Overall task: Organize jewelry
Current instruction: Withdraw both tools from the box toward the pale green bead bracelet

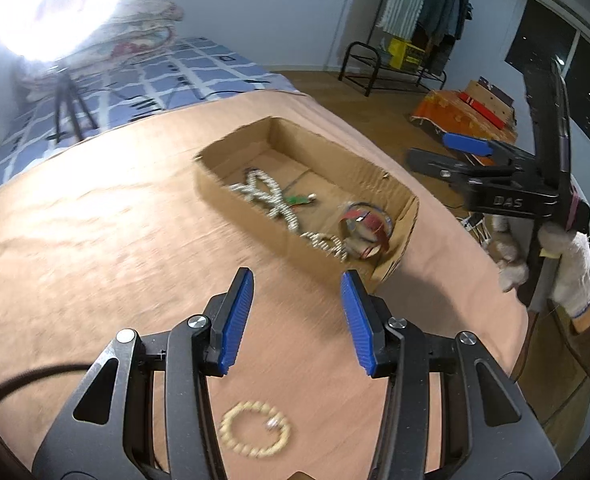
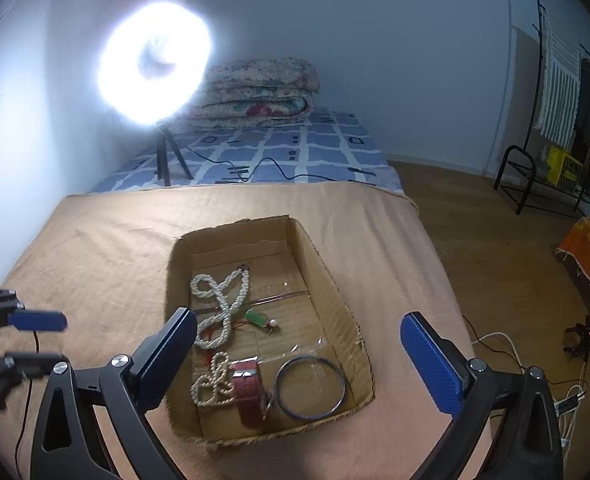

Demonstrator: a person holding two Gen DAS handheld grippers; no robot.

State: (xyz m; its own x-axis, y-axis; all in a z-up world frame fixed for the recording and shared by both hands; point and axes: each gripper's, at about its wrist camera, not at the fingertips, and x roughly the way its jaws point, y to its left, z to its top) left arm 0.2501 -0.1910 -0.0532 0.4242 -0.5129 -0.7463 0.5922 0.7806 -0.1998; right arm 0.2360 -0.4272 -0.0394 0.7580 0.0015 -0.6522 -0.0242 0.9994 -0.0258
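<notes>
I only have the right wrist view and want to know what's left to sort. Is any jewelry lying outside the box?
Observer: Yes. A cream bead bracelet lies on the cloth, outside the box.
Operator: Where is it from the left gripper?
Observer: Behind the left gripper fingertips, on the side away from the box.
Operator: Is that gripper holding anything?
Observer: No. Its jaws are open and empty.

You have an open cardboard box (image 2: 319,272) holding a looped pearl necklace (image 2: 219,304), red strap (image 2: 249,394), metal bangle (image 2: 310,388), green pendant (image 2: 257,318). Cream bead bracelet (image 1: 255,429) lies outside.
</notes>
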